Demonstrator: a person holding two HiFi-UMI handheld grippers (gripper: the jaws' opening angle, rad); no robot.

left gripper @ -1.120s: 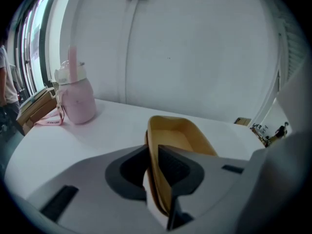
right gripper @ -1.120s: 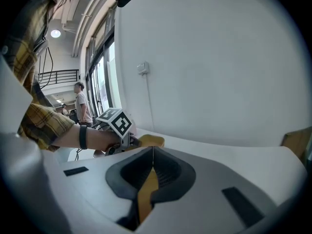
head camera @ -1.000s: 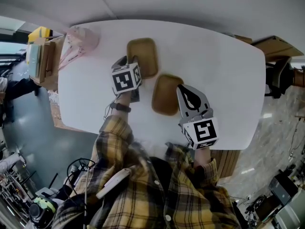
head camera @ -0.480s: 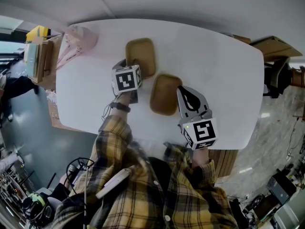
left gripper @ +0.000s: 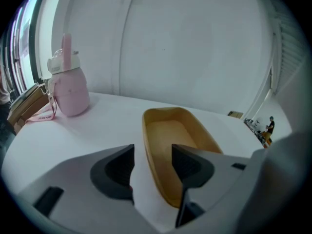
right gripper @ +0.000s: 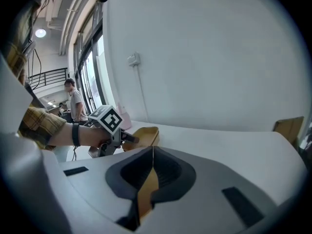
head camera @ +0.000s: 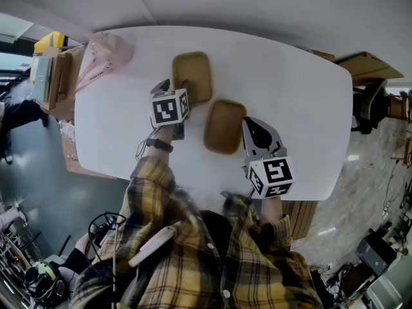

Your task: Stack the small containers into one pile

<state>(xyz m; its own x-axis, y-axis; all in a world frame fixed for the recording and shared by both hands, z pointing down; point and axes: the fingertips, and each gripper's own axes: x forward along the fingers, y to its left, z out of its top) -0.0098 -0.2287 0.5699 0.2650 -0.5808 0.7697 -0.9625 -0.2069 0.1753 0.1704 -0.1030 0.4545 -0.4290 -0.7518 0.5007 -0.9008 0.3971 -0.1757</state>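
Note:
Two tan oblong containers lie on the white table (head camera: 302,108). The far container (head camera: 192,76) (left gripper: 178,145) has its left wall between the jaws of my left gripper (head camera: 177,87) (left gripper: 152,162). Those jaws are opening, and a gap shows on both sides of the wall. The near container (head camera: 224,126) is held at its right rim by my right gripper (head camera: 245,123) (right gripper: 152,167), which is shut on the thin tan wall (right gripper: 146,194). The right gripper view also shows the far container (right gripper: 144,135) and the left gripper (right gripper: 111,123) beyond.
A pink bottle (head camera: 106,50) (left gripper: 68,87) with a strap stands at the table's far left corner. Cardboard boxes (head camera: 55,76) sit off the left edge. A chair (head camera: 370,105) is off the right edge. A person (right gripper: 75,104) stands in the background.
The left gripper's jaws have spread apart at the far container's edge. Both containers and the right gripper stay about where they were.

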